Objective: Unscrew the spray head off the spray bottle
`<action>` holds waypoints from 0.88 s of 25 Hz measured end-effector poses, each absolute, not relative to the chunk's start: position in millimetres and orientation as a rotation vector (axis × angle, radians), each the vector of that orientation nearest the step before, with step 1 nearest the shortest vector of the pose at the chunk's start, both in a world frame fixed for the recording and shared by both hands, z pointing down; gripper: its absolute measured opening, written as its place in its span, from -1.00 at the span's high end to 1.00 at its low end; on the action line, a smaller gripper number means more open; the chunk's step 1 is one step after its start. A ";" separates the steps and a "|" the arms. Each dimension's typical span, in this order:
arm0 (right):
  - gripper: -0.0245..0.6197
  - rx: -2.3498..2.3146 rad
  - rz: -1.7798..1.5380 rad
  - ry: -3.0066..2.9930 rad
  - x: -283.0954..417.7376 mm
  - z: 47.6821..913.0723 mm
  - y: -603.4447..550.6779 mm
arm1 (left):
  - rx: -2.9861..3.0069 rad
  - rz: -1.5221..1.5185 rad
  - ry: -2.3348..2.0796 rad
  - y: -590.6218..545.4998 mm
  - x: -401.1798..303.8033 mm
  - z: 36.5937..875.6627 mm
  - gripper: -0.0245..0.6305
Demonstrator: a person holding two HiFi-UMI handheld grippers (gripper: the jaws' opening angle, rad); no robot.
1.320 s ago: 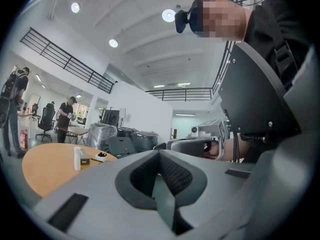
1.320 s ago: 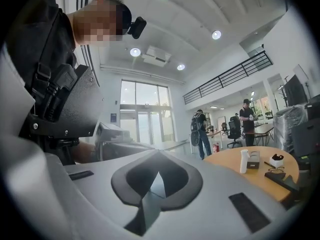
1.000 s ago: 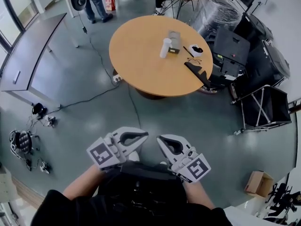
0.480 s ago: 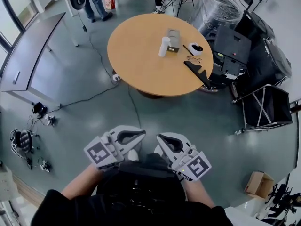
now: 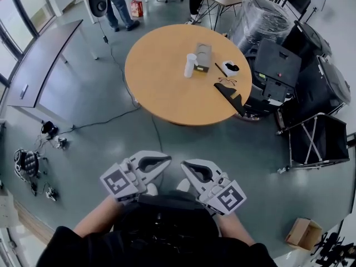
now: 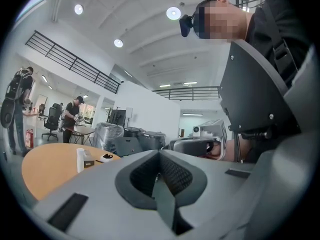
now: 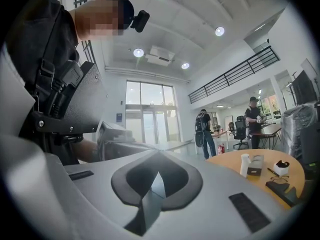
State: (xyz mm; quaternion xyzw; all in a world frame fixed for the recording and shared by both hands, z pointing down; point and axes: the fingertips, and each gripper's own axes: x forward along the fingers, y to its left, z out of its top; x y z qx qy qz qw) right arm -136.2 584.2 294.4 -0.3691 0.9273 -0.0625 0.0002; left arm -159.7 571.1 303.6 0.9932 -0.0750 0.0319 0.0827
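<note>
Head view: both grippers held low near the person's body, side by side, tips toward 12 o'clock, well apart from the round worktop point(image 5: 161, 93). Left gripper point(image 5: 168, 159) at 9 o'clock of right gripper point(image 5: 184, 164), tips near each other, not touching. Spray bottle point(image 5: 191, 65), white, stands upright on the worktop's far half, untouched. Small box point(image 5: 203, 55) just beside it at 1 o'clock. Farther toward 3 o'clock: a small white-and-black item point(image 5: 230, 67), glasses point(image 5: 226, 81), and a black object point(image 5: 231, 96) at the worktop edge. Bottle too small to make out the spray head. Left gripper view: jaws closed tip to tip, nothing betw. them; worktop and bottle far off at 9 o'clock. Right gripper view: jaws likewise closed and empty; worktop w/ bottle and box far off at 3 o'clock. Two people stand at desks in the bkgd.
</note>
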 end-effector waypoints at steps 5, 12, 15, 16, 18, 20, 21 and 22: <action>0.91 -1.080 -0.186 2.932 -85.4 293.9 571.0 | 2.982 0.098 -0.277 557.4 -103.7 301.3 0.92; 0.91 -0.991 -0.210 2.949 -36.5 302.2 554.6 | 2.966 0.125 -0.350 543.5 -52.9 307.4 0.92; 0.91 -0.968 -0.229 2.945 -28.5 305.0 544.7 | 2.959 0.145 -0.368 534.9 -45.4 312.2 0.92; 0.91 -0.964 -0.232 2.946 -27.3 306.0 540.8 | 2.953 0.154 -0.373 531.1 -44.4 314.2 0.92; 0.91 -0.957 -0.234 2.948 -26.5 308.4 531.2 | 2.944 0.160 -0.380 522.1 -43.4 316.1 0.92; 0.91 -0.955 -0.248 2.950 -27.9 312.3 521.2 | 2.944 0.153 -0.383 512.4 -44.8 317.9 0.92; 0.91 -0.958 -0.255 2.954 -29.0 314.8 516.0 | 2.946 0.150 -0.382 507.5 -46.2 319.4 0.92; 0.91 -0.960 -0.256 2.957 -30.5 316.9 510.2 | 2.948 0.151 -0.380 502.1 -47.7 321.4 0.92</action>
